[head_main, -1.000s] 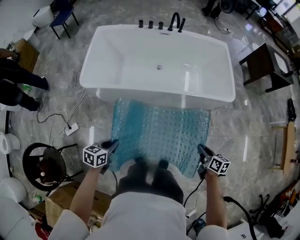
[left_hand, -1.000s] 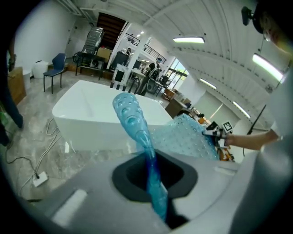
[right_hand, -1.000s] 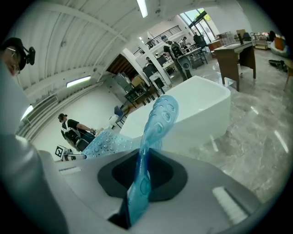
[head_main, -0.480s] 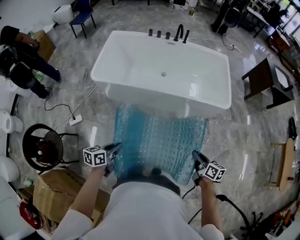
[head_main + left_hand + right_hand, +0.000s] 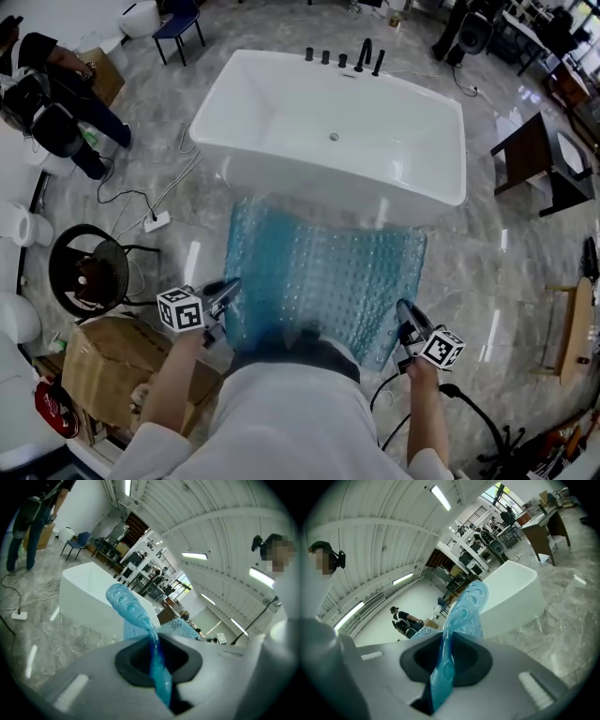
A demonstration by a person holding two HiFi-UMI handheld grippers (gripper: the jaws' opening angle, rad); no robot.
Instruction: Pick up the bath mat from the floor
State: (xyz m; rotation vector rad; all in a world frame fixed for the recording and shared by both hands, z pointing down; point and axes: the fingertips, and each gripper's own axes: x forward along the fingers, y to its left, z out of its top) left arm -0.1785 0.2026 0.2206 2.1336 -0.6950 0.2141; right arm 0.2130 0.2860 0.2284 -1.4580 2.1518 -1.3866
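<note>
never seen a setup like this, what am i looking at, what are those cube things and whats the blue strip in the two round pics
There is no robot here. A person holds a two-jaw tool in each hand, and the cubes with square markers are part of those tools. The top-down picture comes from a camera on the person's head, looking steeply down: the left gripper is at its left, the right gripper at its right. The two round pictures come from cameras that ride on each gripper and look along its jaws. On the marble floor stands a white bathtub, and in front of it is a blue bubbly bath mat. Each gripper is shut on one near corner of that mat. That is the blue strip you see pinched between the jaws.
</note>
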